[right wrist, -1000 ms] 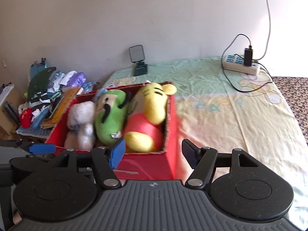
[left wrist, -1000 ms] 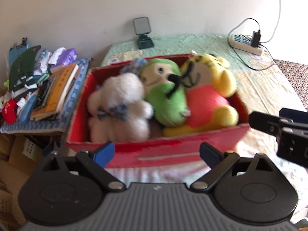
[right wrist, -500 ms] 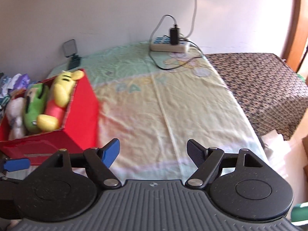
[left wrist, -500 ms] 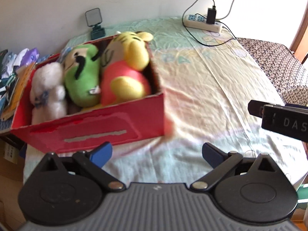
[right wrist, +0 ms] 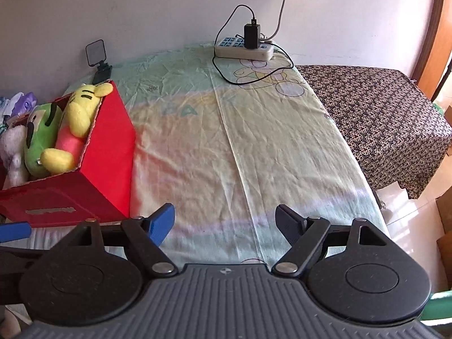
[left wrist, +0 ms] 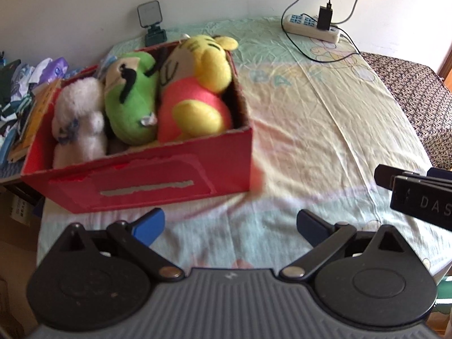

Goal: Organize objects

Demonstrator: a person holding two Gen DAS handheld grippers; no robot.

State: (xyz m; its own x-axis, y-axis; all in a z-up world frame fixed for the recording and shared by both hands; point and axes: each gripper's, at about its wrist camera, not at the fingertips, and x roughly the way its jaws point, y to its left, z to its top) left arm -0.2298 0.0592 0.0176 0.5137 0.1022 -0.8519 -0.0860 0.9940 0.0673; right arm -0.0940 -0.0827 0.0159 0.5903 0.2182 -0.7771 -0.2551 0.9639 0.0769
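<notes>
A red cardboard box (left wrist: 147,180) sits on the left of the sheet-covered table. It holds a white plush (left wrist: 79,118), a green plush (left wrist: 130,101) and a yellow plush with a pink belly (left wrist: 197,90). The box also shows at the left of the right wrist view (right wrist: 104,152). My left gripper (left wrist: 230,224) is open and empty, just in front of the box. My right gripper (right wrist: 224,221) is open and empty over bare sheet, right of the box.
A power strip with a plugged charger and cables (right wrist: 244,48) lies at the table's far edge. A small lamp on a clip (left wrist: 152,25) stands behind the box. Books and clothes (left wrist: 25,96) are piled left of the table. A patterned cloth (right wrist: 381,118) covers furniture to the right.
Both grippers have pulled back from the box and swung right, so more bare sheet shows. The box and plush toys have stayed put. Both grippers stay open.
</notes>
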